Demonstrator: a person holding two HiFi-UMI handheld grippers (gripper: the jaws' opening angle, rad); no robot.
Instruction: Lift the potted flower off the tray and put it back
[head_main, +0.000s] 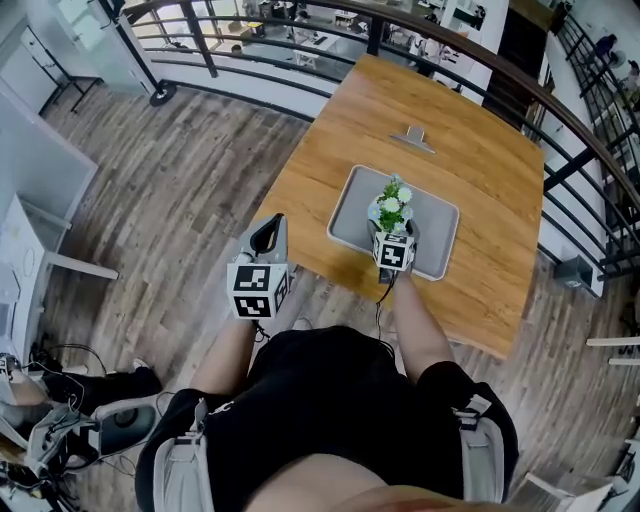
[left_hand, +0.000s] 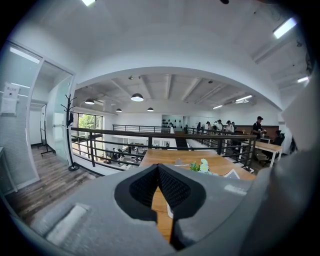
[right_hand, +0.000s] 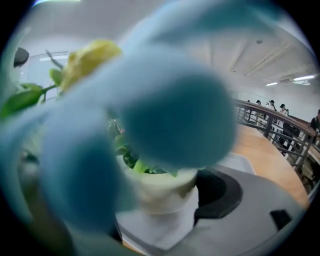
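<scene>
The potted flower (head_main: 391, 210), white and pale blue blooms in a small white pot, stands on the grey tray (head_main: 440, 225) on the wooden table. My right gripper (head_main: 394, 234) reaches in from the near side with its jaws round the pot. In the right gripper view the white pot (right_hand: 160, 187) fills the gap between the jaws, and the right black pad (right_hand: 216, 192) lies against its side. Blurred petals hide the left jaw. My left gripper (head_main: 268, 236) hangs off the table's near left edge, shut on nothing; its pads (left_hand: 159, 168) meet at the tip.
The wooden table (head_main: 450, 130) has a small grey stand (head_main: 413, 137) beyond the tray. A dark railing (head_main: 560, 110) runs along its far and right sides. Wood floor (head_main: 190, 170) lies to the left. People (left_hand: 225, 126) sit at desks far behind the railing.
</scene>
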